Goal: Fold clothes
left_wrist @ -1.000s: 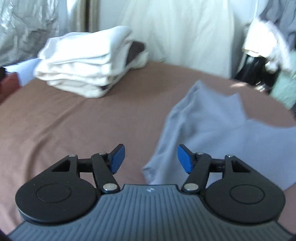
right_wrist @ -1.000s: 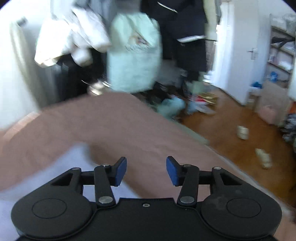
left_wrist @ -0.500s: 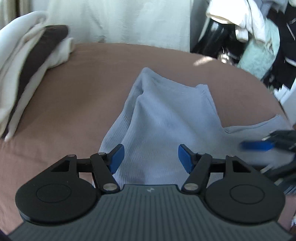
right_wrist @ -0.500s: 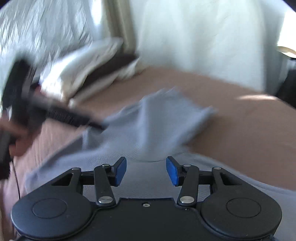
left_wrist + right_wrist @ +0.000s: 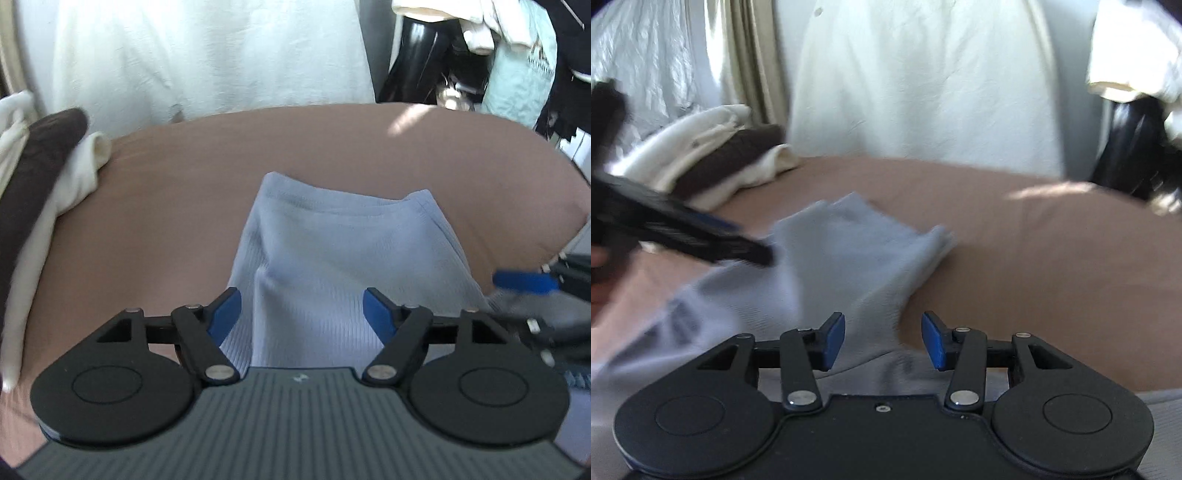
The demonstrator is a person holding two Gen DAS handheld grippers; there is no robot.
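On the brown bedspread (image 5: 332, 155), a pale blue ribbed knit garment (image 5: 332, 251) lies spread and partly rumpled, its far end finishing in a straight hemmed edge with two soft corners. From the left wrist view, the left gripper (image 5: 302, 312) hangs low over the near part of that garment with its blue-padded fingers (image 5: 225, 314) set wide apart and nothing between them; a raised lengthwise fold of the cloth runs up from the gap towards the far edge. Cloth fills the space under the gap, though whether the pads touch it cannot be told. At the right edge of that view the right gripper (image 5: 528, 282) shows as a blurred blue pad and black linkage over the garment's right border.

From the right wrist view, the right gripper (image 5: 882, 339) also has its fingers (image 5: 934, 341) parted, with nothing held. The garment's (image 5: 849, 258) edge passes through the gap, so the left pad sits over blue cloth and the right pad over bare bedspread (image 5: 1034, 240). The left gripper (image 5: 701, 236) crosses this view as a blurred dark bar over the garment's left side.

Beyond the garment, towards the far left of the bedspread, sits a stack of folded cream and dark brown clothes (image 5: 720, 162). A white hanging sheet (image 5: 207, 55) stands behind the bed.
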